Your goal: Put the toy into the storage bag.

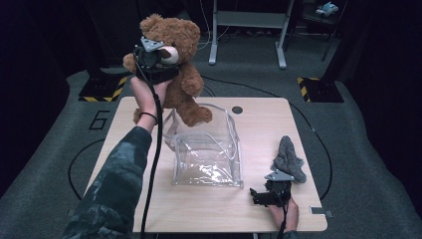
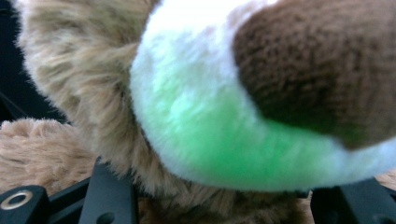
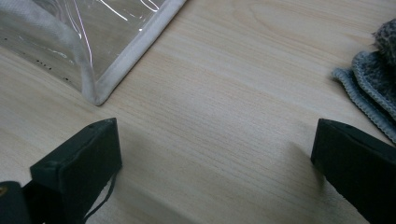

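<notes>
I have the brown teddy bear point(image 1: 171, 62) lifted off the table, hanging over the far left corner with one foot dipping toward the rim of the clear plastic bag point(image 1: 209, 154), which stands open in the middle of the wooden table point(image 1: 259, 129). My left gripper point(image 1: 152, 59) is clamped on the bear at its head; in the left gripper view the white muzzle and brown nose point(image 2: 317, 70) sit right between the jaws. My right gripper point(image 1: 268, 193) rests low at the near right, jaws spread wide over bare wood, holding nothing. A grey cloth point(image 1: 288, 159) lies just beyond it.
</notes>
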